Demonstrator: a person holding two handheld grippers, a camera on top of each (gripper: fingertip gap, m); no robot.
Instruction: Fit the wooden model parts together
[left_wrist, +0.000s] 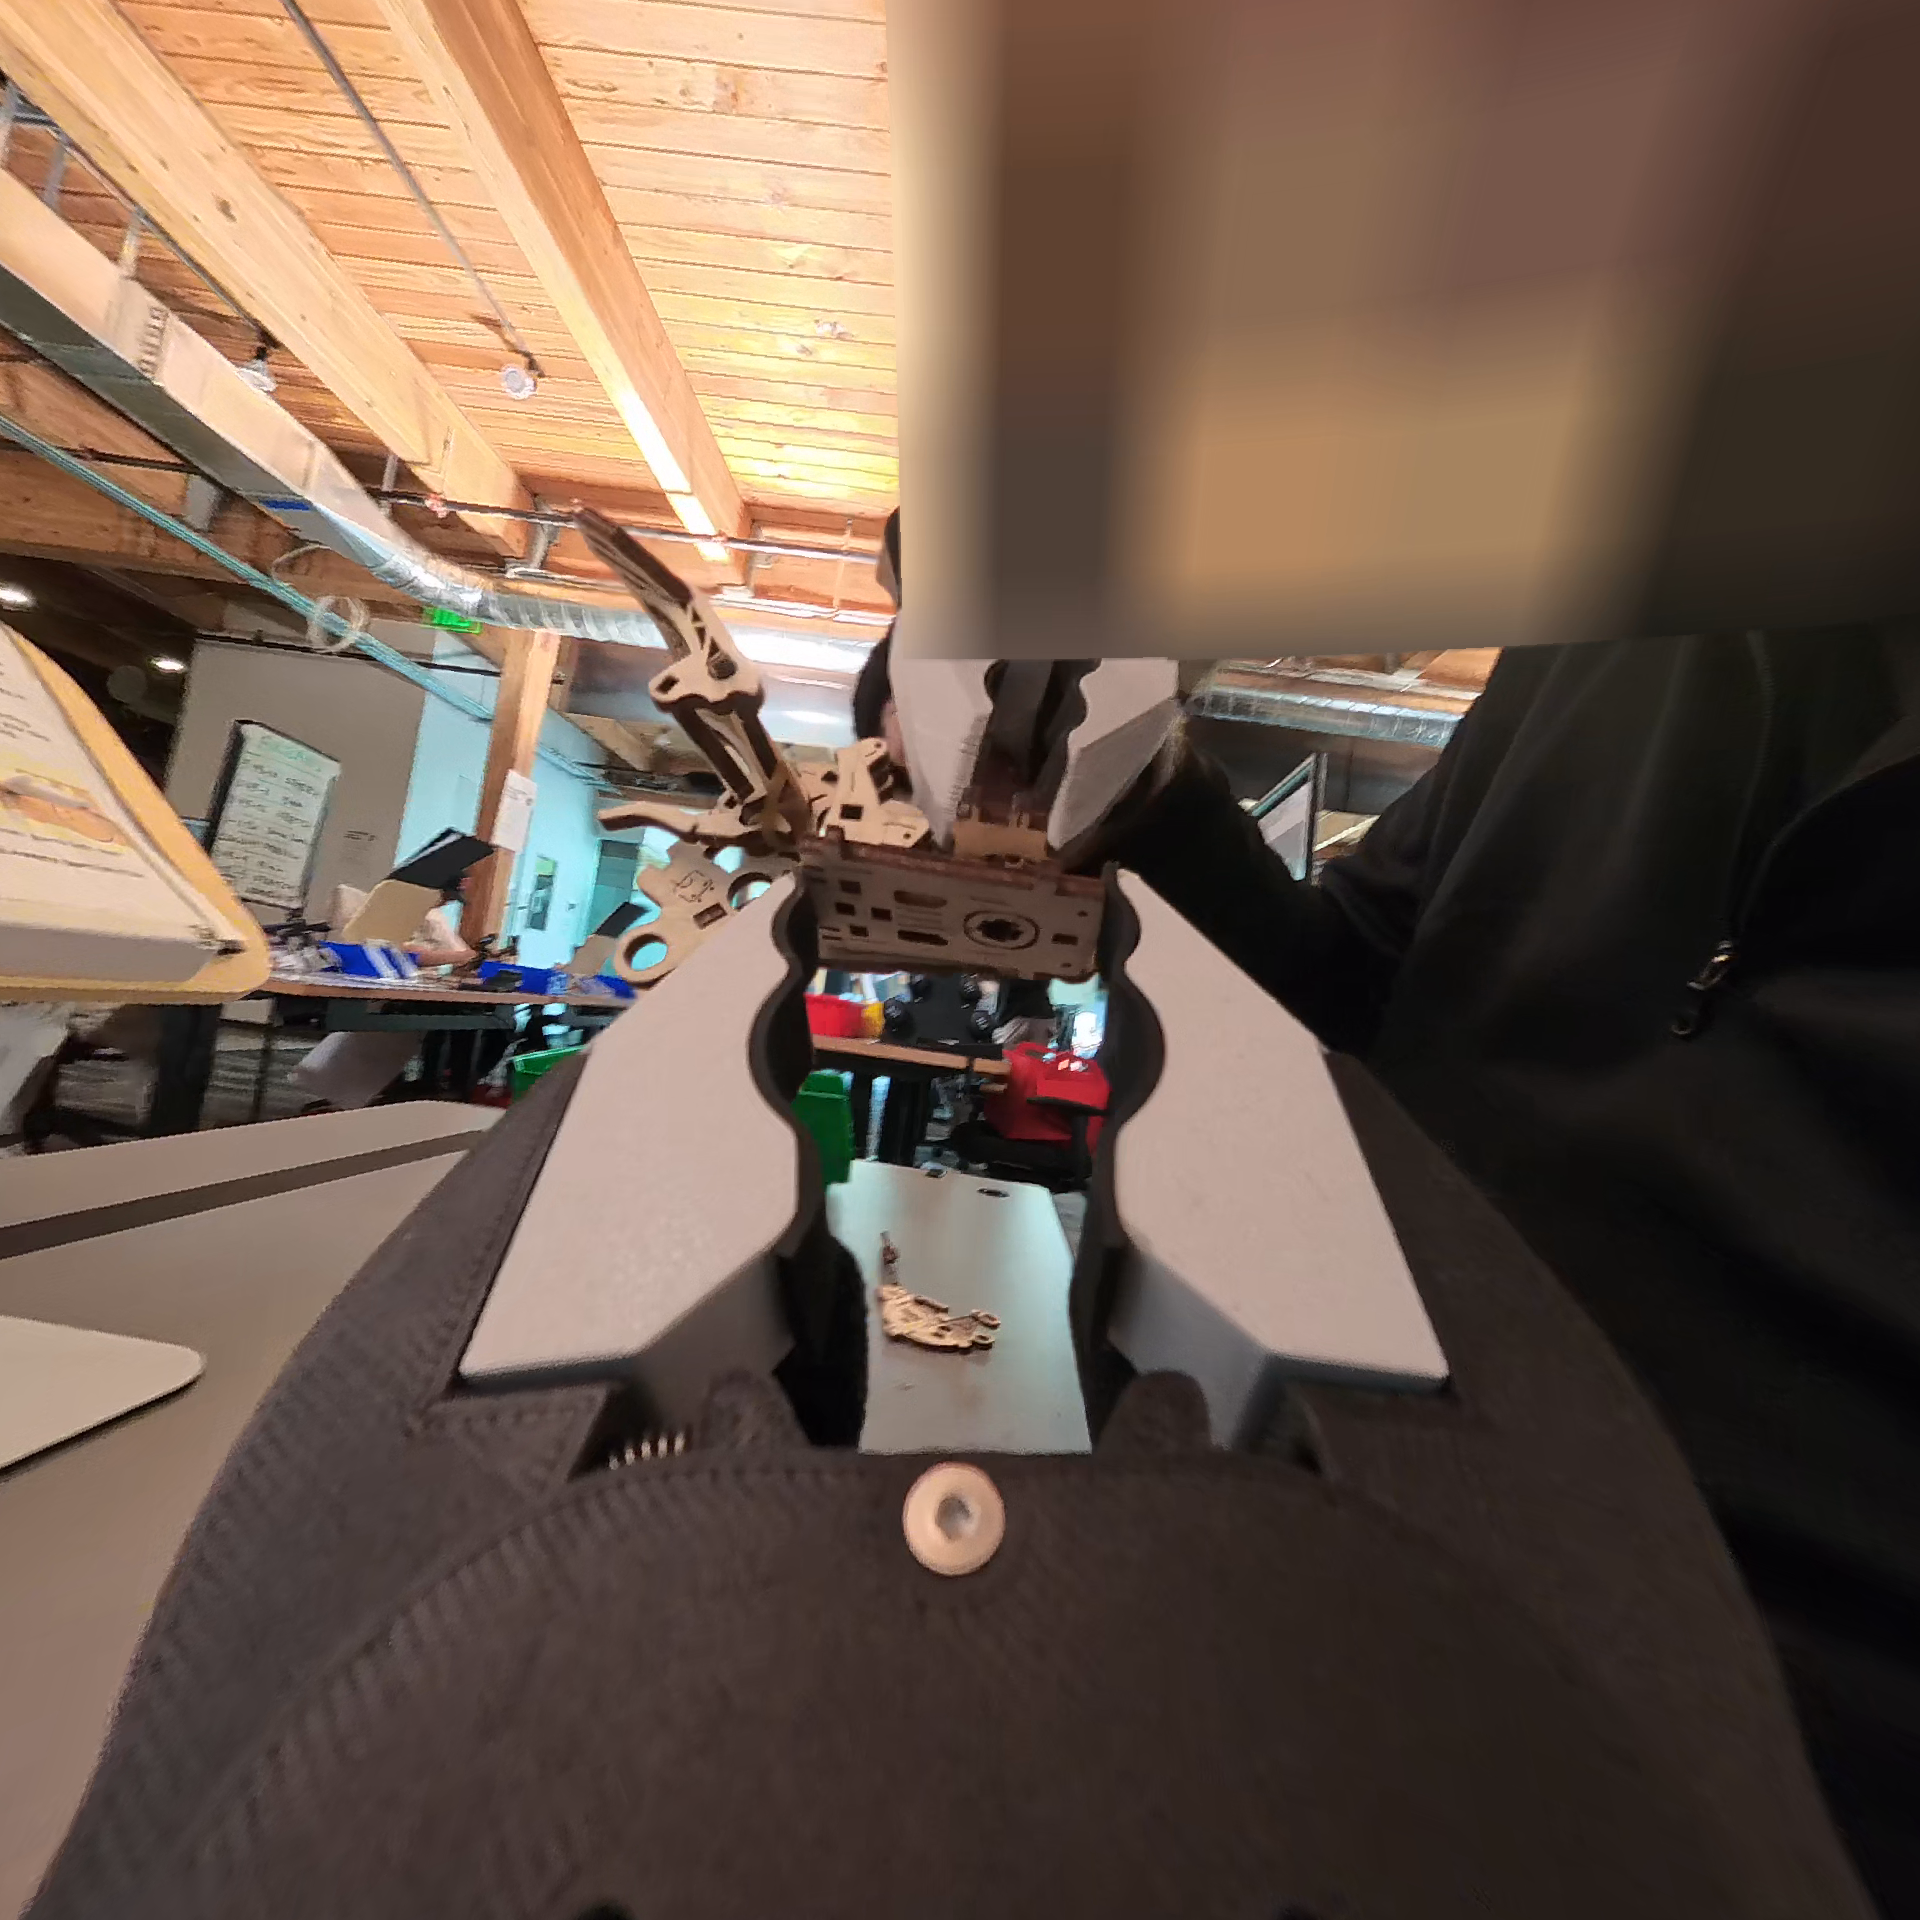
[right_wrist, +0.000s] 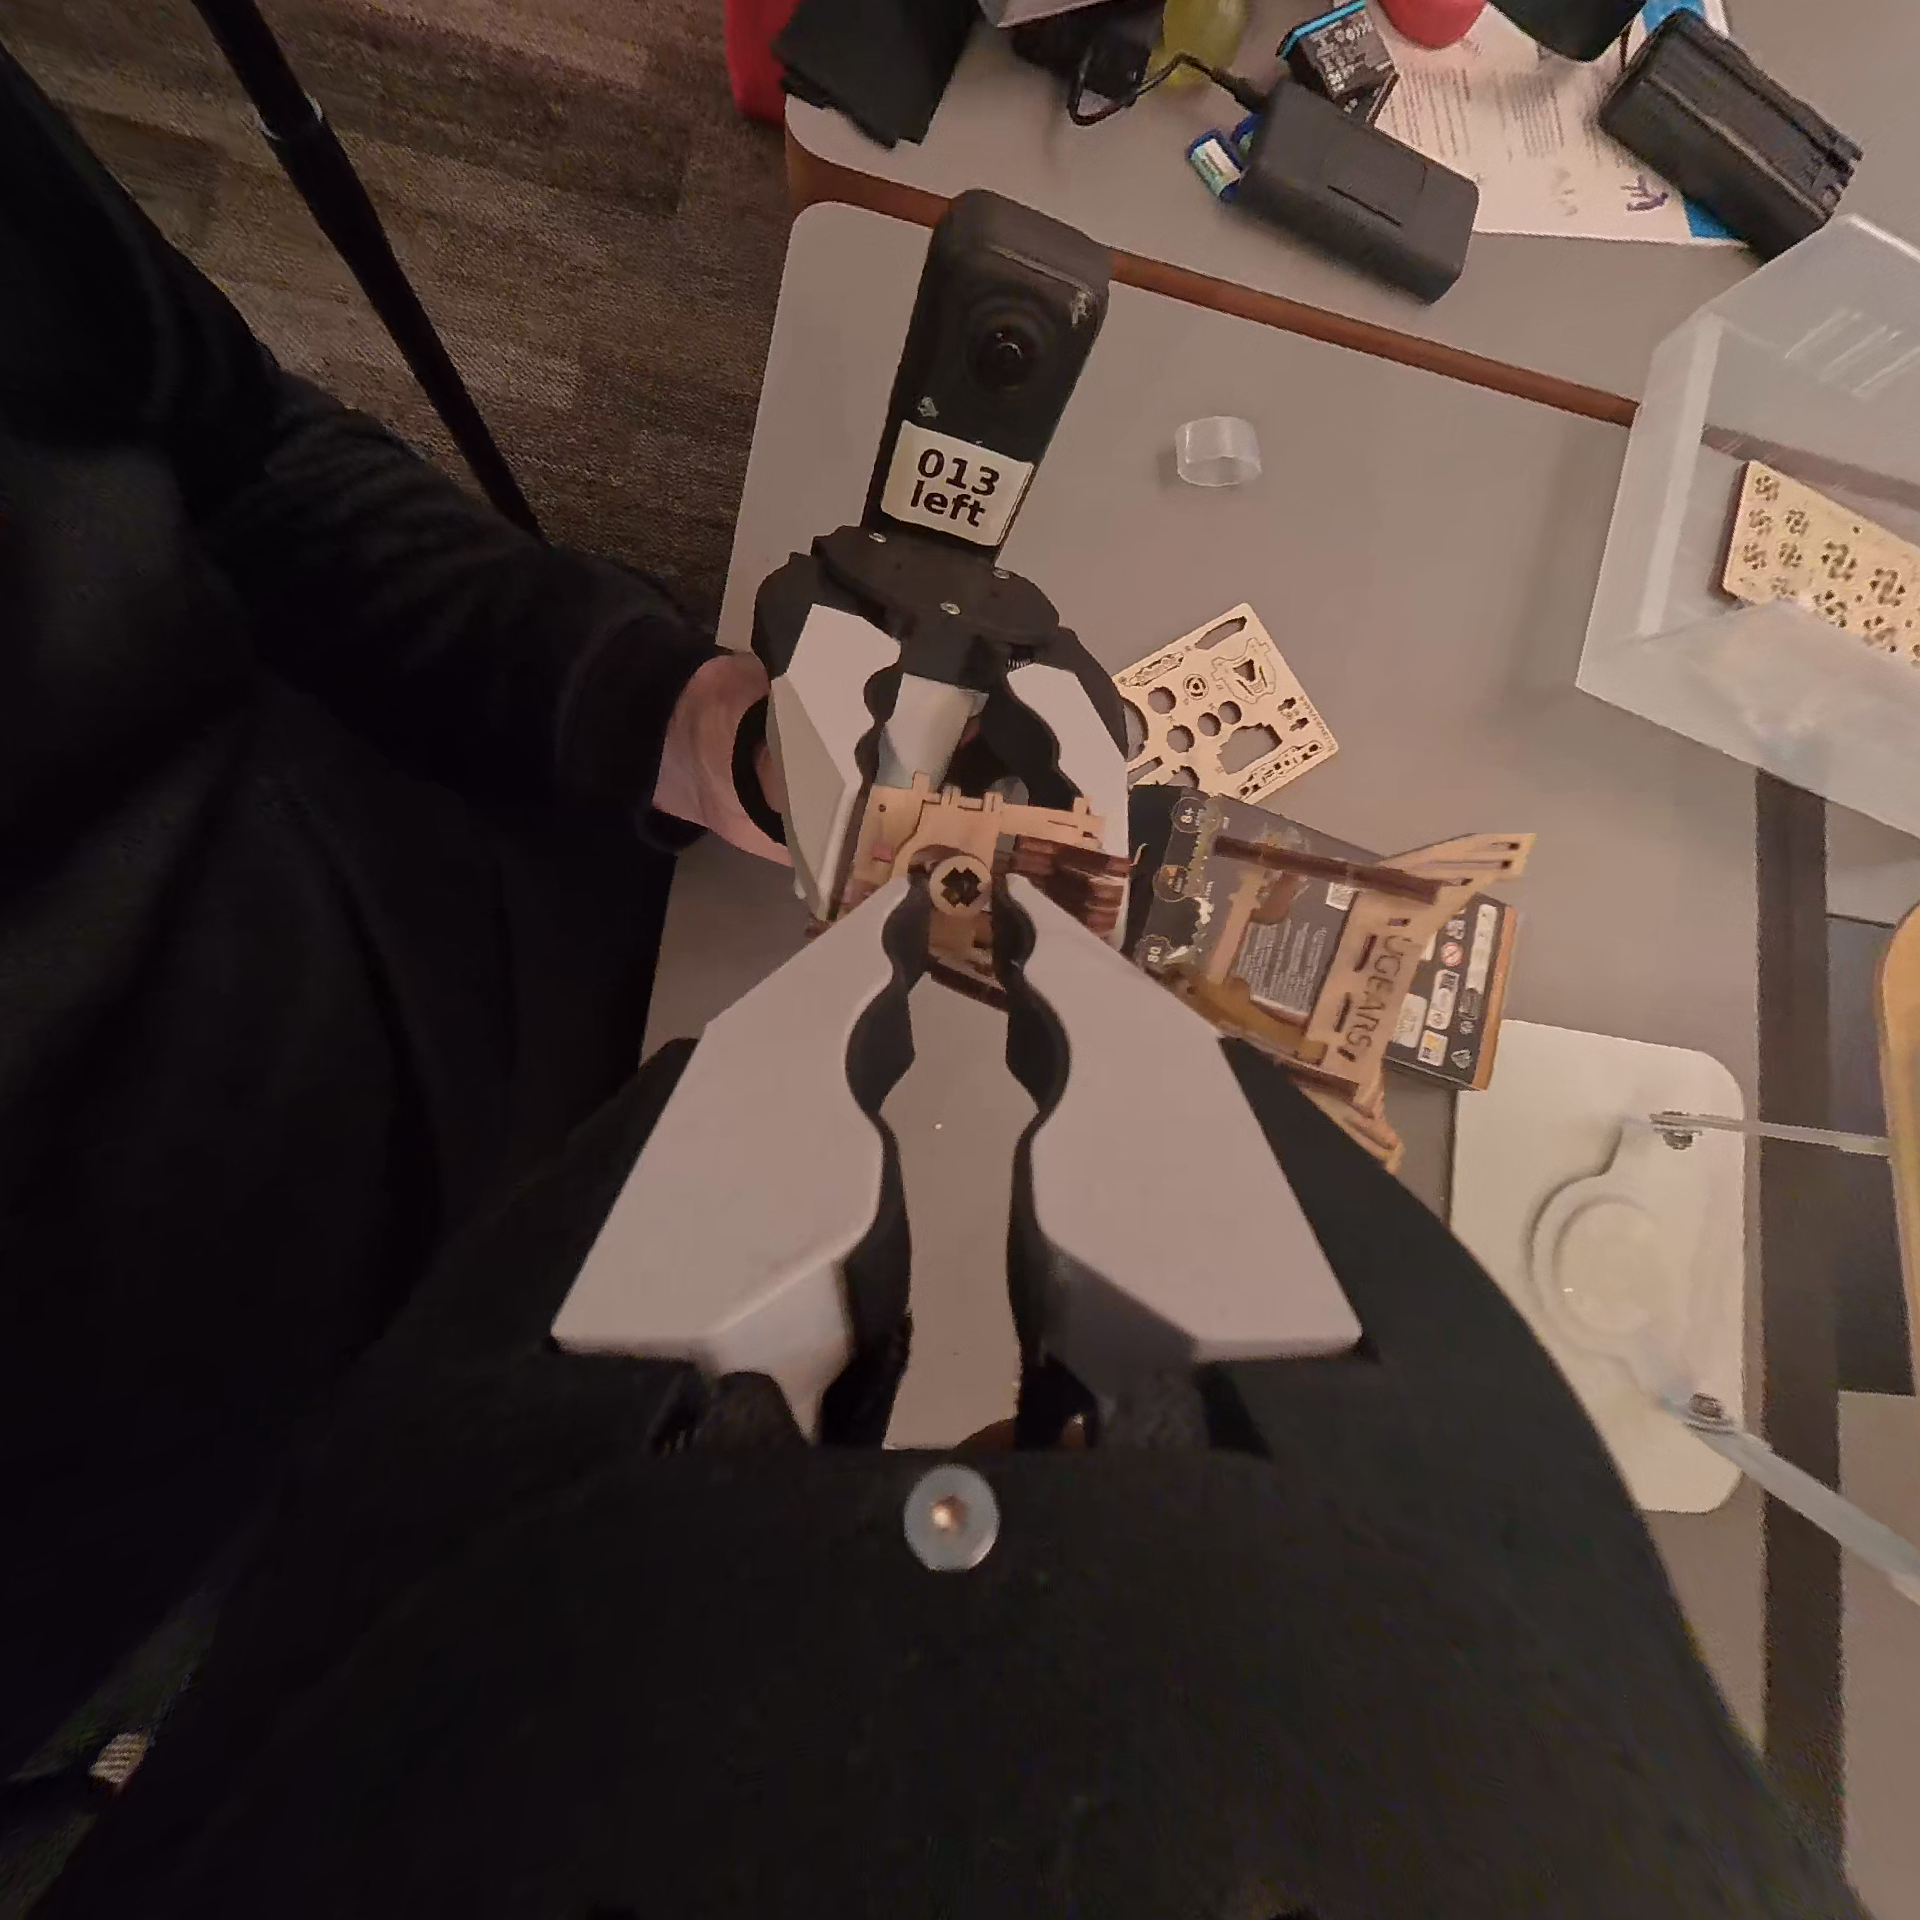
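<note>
Held aloft between both tools: wooden model (left_wrist: 956, 925), its slotted base plate lying crosswise, long curved arm (left_wrist: 686, 665) slanting up to the left. Left gripper (left_wrist: 951, 935) clamped on the plate's ends; right gripper (right_wrist: 951, 894) pinched narrow around a round hub. Right of these — printed box (right_wrist: 1340, 956) and punched-out wooden sheet (right_wrist: 1226, 707) on grey table (right_wrist: 1351, 520); camera with white printed label.
</note>
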